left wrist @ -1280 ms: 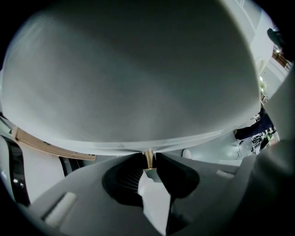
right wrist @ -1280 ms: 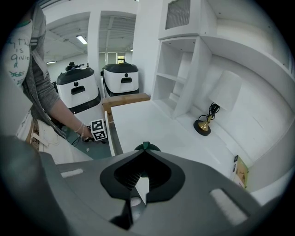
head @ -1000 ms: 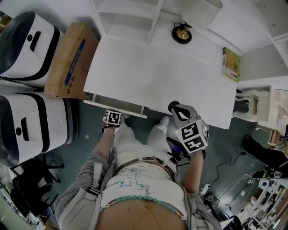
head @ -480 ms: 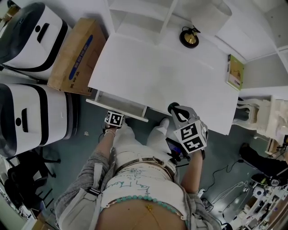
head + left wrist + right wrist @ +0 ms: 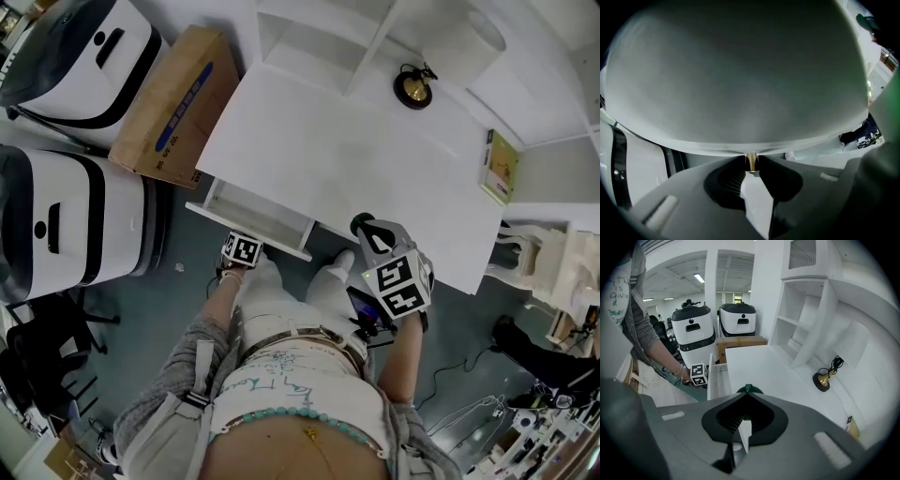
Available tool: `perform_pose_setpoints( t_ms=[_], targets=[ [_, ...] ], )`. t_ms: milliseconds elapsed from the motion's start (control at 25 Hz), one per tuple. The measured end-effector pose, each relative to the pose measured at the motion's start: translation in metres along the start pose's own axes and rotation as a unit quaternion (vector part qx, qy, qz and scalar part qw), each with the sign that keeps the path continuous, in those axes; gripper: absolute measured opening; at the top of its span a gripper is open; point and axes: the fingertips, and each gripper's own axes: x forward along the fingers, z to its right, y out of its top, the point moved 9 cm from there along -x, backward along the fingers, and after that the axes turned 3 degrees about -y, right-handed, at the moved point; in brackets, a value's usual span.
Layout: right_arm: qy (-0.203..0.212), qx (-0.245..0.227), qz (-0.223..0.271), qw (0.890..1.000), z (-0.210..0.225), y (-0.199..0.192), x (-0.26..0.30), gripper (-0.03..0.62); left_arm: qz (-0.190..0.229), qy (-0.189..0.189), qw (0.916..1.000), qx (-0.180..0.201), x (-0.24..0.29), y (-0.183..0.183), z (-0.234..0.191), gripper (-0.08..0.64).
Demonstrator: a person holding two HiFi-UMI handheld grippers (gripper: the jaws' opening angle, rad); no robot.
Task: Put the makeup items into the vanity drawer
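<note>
The white vanity table (image 5: 375, 159) has its left drawer (image 5: 217, 196) pulled partway out, and the inside looks bare. My left gripper (image 5: 244, 246) is at the drawer front. In the left gripper view it (image 5: 751, 163) is shut on the small brass knob (image 5: 751, 159), and the white front fills the view. My right gripper (image 5: 364, 227) hovers over the table's near edge, to the right of the drawer. It is shut on a dark green makeup item (image 5: 748, 389) whose tip pokes out past the jaws.
A black and brass stand (image 5: 413, 86) and a green booklet (image 5: 503, 167) lie on the tabletop. White shelves (image 5: 319, 42) rise at the back. A cardboard box (image 5: 173, 108) and two white-and-black machines (image 5: 66, 220) stand to the left. A white chair (image 5: 553, 267) is at the right.
The drawer has slid further out toward me, with the left gripper on its knob. The right gripper has kept its hold and barely moved.
</note>
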Motion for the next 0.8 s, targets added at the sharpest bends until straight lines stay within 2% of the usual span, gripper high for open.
perform_pose_setpoints(
  t_ms=[800],
  targets=[
    [0.039, -0.055, 0.007, 0.998, -0.009, 0.022, 0.021, 0.029, 0.000, 0.004, 1.0000, 0.000, -0.006, -0.026, 0.004, 0.095]
  ],
)
